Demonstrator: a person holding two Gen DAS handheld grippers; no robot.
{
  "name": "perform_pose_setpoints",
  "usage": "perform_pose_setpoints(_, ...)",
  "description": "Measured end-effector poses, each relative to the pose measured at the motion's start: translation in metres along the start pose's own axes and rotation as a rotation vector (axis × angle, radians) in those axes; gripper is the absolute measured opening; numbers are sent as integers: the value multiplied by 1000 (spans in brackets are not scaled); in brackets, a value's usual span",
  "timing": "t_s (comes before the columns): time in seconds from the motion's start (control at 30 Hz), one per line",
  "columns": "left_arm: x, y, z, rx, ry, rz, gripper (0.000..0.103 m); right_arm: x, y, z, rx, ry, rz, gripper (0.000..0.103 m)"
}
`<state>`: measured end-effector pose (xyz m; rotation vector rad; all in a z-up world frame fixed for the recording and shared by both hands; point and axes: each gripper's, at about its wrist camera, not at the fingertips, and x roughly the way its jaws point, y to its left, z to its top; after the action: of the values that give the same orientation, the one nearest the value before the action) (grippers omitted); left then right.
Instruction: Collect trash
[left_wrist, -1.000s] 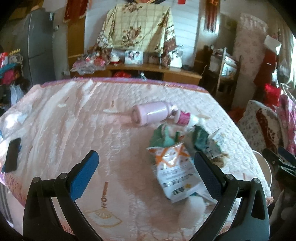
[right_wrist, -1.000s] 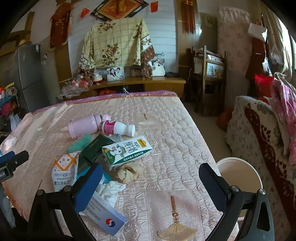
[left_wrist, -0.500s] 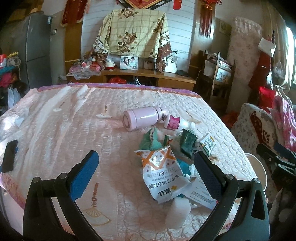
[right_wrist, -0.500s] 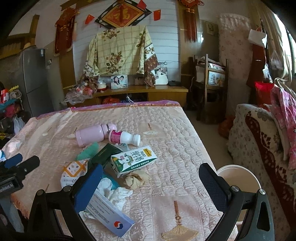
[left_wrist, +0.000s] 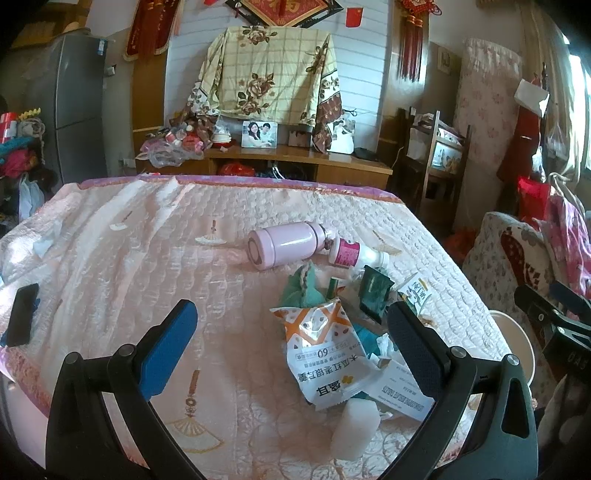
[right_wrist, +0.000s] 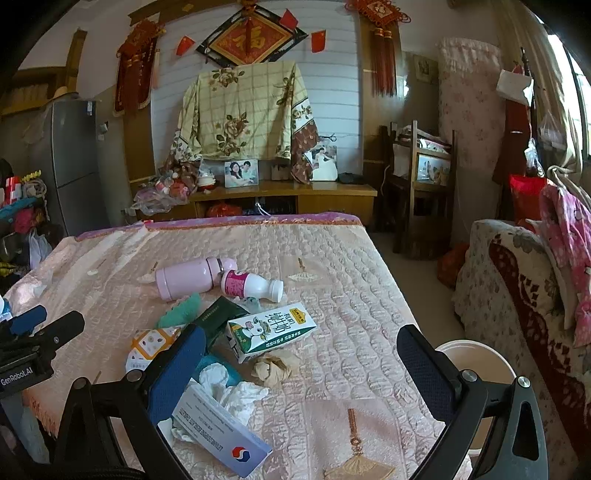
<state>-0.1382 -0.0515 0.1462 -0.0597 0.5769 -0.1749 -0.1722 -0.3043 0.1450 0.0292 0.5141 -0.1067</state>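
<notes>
A heap of trash lies on the pink quilted bed (left_wrist: 147, 258): a snack bag (left_wrist: 325, 350), a milk carton (right_wrist: 271, 330), a small white bottle with a pink label (right_wrist: 251, 286), a dark green packet (right_wrist: 218, 317), a crumpled brown wad (right_wrist: 273, 367), white tissue (right_wrist: 236, 391) and a white medicine box (right_wrist: 218, 432). My left gripper (left_wrist: 291, 354) is open and empty, above the bed just near the snack bag. My right gripper (right_wrist: 301, 365) is open and empty, above the carton and wad. A white bin (right_wrist: 476, 365) stands right of the bed.
A pink thermos (left_wrist: 284, 247) lies beside the small bottle. A black phone (left_wrist: 22, 314) lies at the bed's left edge. A floral sofa (right_wrist: 517, 295) stands on the right. A wooden cabinet (right_wrist: 280, 195) and a grey fridge (right_wrist: 70, 162) stand behind the bed.
Both grippers have pulled back and tilted up from the bed, so more of the room and wall shows. Both stay open. The trash has not moved.
</notes>
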Motion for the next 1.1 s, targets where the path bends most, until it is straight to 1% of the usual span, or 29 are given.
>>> perform_pose_setpoints(0.27, -1, -5, 1, 19, -15, 4, 102, -1, -2, 1, 6, -5, 2, 103)
perform_pose_setpoints(1.1, -4, -5, 0, 16, -23, 5, 102, -1, -5, -1, 8, -8, 2, 103)
